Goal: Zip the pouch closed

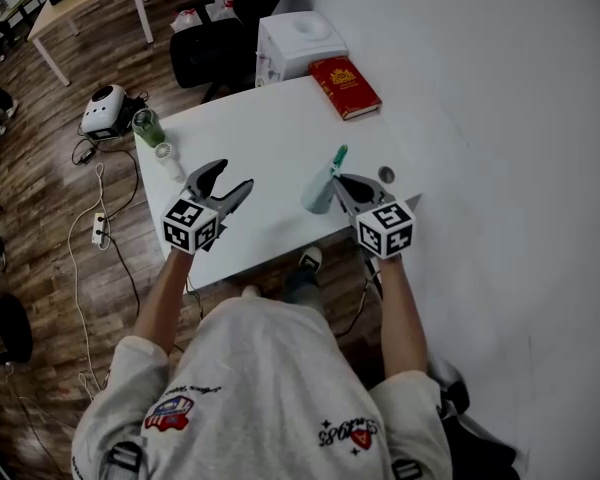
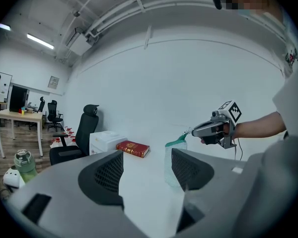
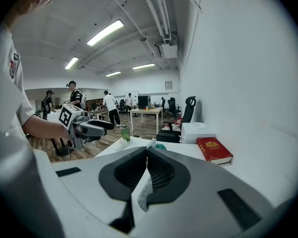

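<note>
The pouch [image 1: 321, 187] is clear plastic with a teal zip edge at its top. It hangs off the white table [image 1: 270, 138], pinched at one end by my right gripper [image 1: 340, 180], which is shut on it. In the right gripper view its film [image 3: 143, 190] runs between the closed jaws of that gripper [image 3: 146, 155]. My left gripper [image 1: 235, 176] hovers to the left of the pouch, apart from it, open with nothing between its jaws. In the left gripper view, the pouch [image 2: 174, 160] hangs just beyond the open left gripper [image 2: 146, 171], under the right gripper [image 2: 194, 131].
A red book [image 1: 345, 86] lies at the table's far side beside a white box [image 1: 298, 41]. A green bottle [image 1: 148, 126] and a small white bottle [image 1: 167, 160] stand at the left edge. A small dark round object [image 1: 385, 175] sits by the right gripper. A black chair [image 1: 220, 33] stands behind.
</note>
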Demonstrator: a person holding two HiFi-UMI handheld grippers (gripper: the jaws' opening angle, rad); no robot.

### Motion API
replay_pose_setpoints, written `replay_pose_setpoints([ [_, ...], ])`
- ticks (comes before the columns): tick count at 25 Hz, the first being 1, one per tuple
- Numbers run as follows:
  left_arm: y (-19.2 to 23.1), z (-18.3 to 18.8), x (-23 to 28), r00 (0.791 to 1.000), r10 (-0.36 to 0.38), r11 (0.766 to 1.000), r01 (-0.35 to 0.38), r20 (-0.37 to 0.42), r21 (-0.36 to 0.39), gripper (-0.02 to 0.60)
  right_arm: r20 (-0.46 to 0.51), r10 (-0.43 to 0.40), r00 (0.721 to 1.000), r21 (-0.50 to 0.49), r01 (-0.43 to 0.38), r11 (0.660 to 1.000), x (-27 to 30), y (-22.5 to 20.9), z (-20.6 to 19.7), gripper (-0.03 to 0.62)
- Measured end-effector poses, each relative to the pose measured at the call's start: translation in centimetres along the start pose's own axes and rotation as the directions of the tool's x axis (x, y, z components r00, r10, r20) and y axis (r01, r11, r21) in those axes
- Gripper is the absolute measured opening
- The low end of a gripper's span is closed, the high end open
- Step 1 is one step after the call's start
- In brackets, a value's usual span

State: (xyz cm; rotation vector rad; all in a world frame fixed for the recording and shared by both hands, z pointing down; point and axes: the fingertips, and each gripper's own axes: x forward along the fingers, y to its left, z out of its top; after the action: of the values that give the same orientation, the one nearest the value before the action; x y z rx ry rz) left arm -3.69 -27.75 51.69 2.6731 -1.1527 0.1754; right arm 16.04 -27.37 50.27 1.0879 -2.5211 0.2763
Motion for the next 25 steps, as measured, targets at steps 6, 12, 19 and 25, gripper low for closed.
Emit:
replay_pose_setpoints([
  [6,-0.5,0.4,-0.6,1.000,-0.012,0.999,0.013,0.023,-0.043,0.301,0.002,0.015,1.000,-0.011,-0.015,1.000,-1.1,0.9,0.0,0.011],
  [12,-0.9,0.4,-0.6,0.998,-0.063,0.995,0.065,0.028,-0.076,0.299,0.000,0.040,0.999,-0.020,-0.040,0.999,-1.3,2.0,-0.2,0.011],
  [19,-1.1,1.3,-0.7,0.983,-0.164,0.960,0.178,0.082,-0.214,0.295,-0.005,0.085,0.996,-0.044,-0.085,0.995,-1.9,3.7,0.7,0.011],
  [25,-3.2,2.1,0.1,0.952,-0.286,0.922,0.304,0.109,-0.240,0.285,-0.017,0.169,0.985,-0.085,-0.170,0.982,-2.1,5.5,1.4,0.010],
])
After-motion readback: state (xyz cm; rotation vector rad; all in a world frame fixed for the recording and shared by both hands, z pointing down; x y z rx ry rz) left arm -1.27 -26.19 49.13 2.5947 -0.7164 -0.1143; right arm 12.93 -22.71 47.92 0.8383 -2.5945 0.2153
